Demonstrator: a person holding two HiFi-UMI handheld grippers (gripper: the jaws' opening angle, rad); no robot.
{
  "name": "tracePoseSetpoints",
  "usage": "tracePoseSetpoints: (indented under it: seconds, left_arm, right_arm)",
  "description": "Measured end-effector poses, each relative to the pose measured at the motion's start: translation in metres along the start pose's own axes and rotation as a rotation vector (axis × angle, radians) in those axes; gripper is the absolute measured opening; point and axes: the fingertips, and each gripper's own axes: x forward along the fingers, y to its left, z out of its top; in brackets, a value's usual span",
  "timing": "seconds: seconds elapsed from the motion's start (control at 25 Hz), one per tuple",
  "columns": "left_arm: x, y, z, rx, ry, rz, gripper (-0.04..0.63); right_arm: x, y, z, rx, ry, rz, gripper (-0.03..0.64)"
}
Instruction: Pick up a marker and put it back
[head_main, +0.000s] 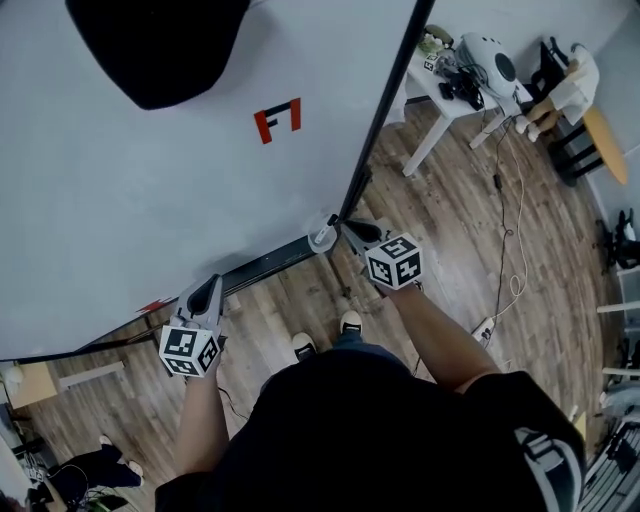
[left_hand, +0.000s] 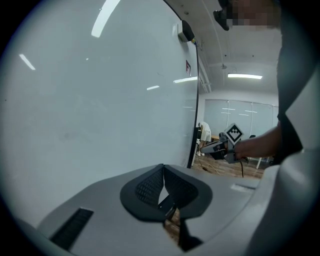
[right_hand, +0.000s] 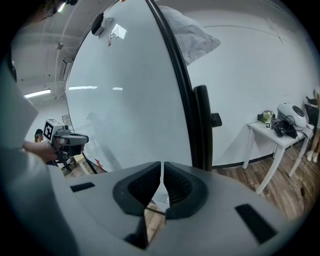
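Grey 2-jaw left gripper (head_main: 206, 290): jaws together, empty. Right gripper (head_main: 351, 229): jaws all but together, empty, just beside a white cylindrical item (head_main: 322, 237), probably the marker, on the black whiteboard ledge (head_main: 268, 263). Risk: advancing with the jaws this narrow would knock it onto the wooden floor (head_main: 440, 200).

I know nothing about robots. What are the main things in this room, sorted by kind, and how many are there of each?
Handheld grippers: 2, the left gripper and the right gripper
Whiteboard: 1
White table: 1
Shoes: 2
Total: 6
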Motion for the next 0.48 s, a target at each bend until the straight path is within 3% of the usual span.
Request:
tracePoseSetpoints:
  seconds: [0.48]
  left_arm:
    - [0.014, -0.01, -0.023, -0.043, 0.042, 0.036, 0.013]
  right_arm:
    - [0.036, -0.035, -0.045, 0.04, 0.092, 0.023, 0.1]
